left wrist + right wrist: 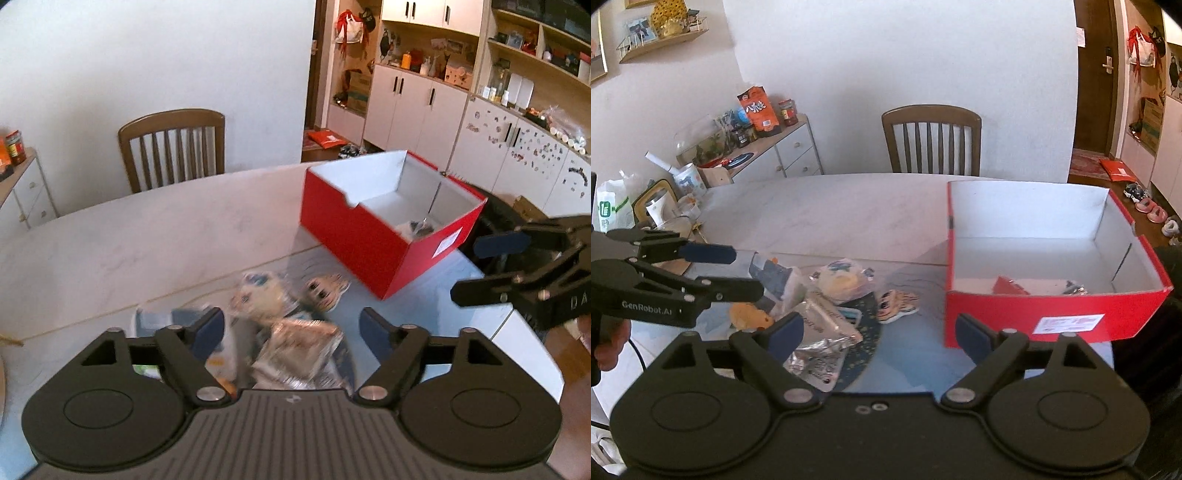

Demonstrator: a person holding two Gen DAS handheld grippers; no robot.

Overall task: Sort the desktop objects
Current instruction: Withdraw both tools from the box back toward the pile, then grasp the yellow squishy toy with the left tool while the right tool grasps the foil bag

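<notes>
two grippers (pixel 291 328) (pixel 879 334), one red box (pixel 997 306)

White lettering "GenRobot.AI" stands on the side of the black left gripper (pixel 738 271) as the right wrist view shows it. In the left wrist view the letters "DA" can be read on the black body of the right gripper (pixel 491 266), cut off at the frame edge. The orange snack pouch (pixel 759 110) on the white drawer cabinet (pixel 790 151) carries large white Chinese characters, too small to read surely. The white sticker (pixel 1069 323) on the red cardboard box (pixel 997 314) bears print too fine to read.
</notes>
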